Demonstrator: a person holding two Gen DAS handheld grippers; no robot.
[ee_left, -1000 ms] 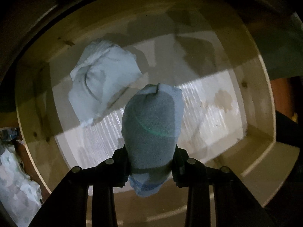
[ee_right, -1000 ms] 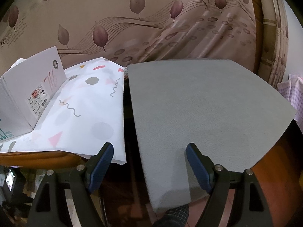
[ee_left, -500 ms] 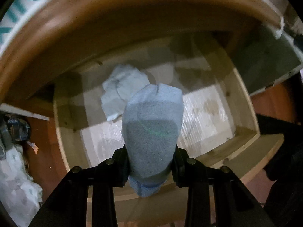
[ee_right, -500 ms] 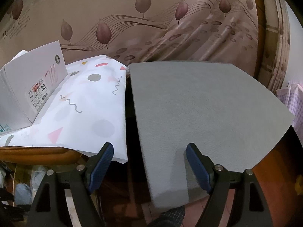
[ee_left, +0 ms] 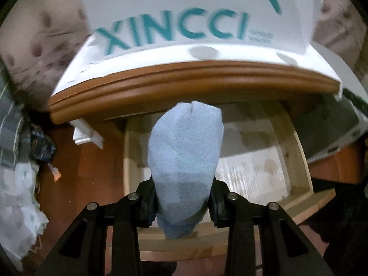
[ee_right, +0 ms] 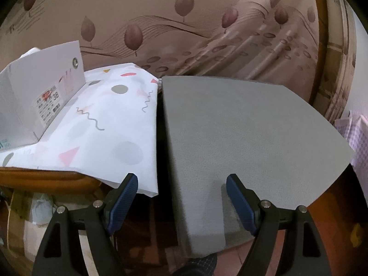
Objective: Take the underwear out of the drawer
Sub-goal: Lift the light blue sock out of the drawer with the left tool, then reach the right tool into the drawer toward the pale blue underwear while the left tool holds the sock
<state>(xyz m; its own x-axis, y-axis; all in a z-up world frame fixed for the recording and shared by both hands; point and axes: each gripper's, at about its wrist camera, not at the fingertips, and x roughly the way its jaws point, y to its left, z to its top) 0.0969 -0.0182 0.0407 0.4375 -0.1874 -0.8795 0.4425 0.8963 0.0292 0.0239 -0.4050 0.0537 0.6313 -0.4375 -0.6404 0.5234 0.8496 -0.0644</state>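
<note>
While gripped, underwear [ee_left: 185, 151] stands upright.

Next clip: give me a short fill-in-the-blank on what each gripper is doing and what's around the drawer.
1. The left gripper is shut on a light ____ folded garment.
2. The right gripper is ____, with nothing between its fingers.
3. The garment hangs above the open wooden ____.
4. The white box on the cabinet top carries ____ lettering.

Missing words: blue; open; drawer; teal
</note>
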